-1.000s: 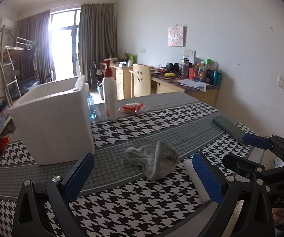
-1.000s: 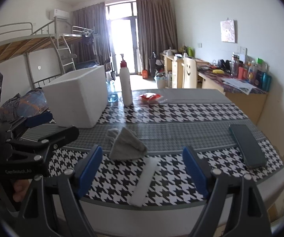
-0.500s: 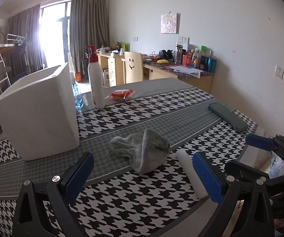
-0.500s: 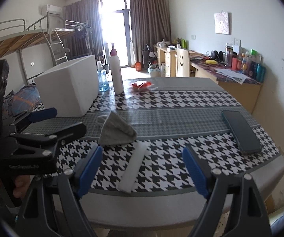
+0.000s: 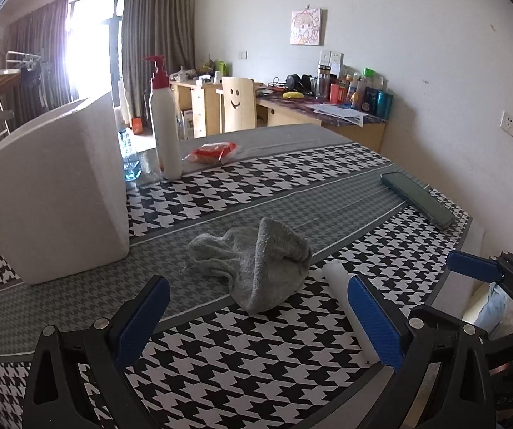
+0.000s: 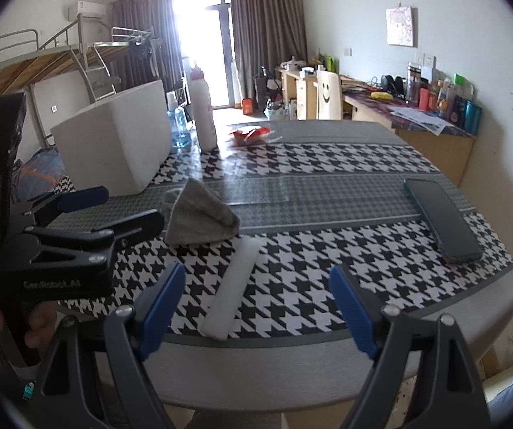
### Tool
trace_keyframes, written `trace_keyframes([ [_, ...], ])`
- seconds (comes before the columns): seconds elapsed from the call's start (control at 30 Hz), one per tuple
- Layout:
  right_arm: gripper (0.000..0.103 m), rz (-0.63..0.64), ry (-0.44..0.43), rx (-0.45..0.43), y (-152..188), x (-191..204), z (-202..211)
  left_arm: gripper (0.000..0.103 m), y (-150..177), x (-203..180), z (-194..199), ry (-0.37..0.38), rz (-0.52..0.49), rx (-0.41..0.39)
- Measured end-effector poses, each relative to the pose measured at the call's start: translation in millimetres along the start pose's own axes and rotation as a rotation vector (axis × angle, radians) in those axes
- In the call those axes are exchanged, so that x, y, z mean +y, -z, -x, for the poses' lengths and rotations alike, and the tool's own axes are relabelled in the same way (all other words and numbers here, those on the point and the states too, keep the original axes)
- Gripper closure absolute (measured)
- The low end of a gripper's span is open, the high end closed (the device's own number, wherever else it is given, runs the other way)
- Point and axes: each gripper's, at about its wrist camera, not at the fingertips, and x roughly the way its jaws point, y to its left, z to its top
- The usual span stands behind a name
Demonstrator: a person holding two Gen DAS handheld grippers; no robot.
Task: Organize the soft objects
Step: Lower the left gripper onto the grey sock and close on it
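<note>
My left tongs (image 5: 256, 321) and right tongs (image 6: 256, 311) both gape wide, holding nothing. The grey cloth (image 5: 256, 264) lies crumpled mid-desk (image 5: 292, 186), the foam strip (image 6: 231, 293) at its 5 o'clock, the white box (image 5: 49, 196) at 10.

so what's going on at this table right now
A person holds a two-finger gripper in each hand over a houndstooth table. Both the left gripper and the right gripper are open and empty. A crumpled grey cloth lies ahead of the left one, and a white foam strip lies in front of the right one. Neither is touched yet. A white foam box stands beyond, to the left.
</note>
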Motion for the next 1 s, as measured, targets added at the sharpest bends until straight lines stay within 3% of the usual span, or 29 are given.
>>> trace_keyframes([
  [1.0, 0.017, -0.038, -0.044, 0.083, 14.7, -8.7, -30.5, 0.003, -3.9, 3.7, -40.5, 0.008, 0.018, 0.134],
])
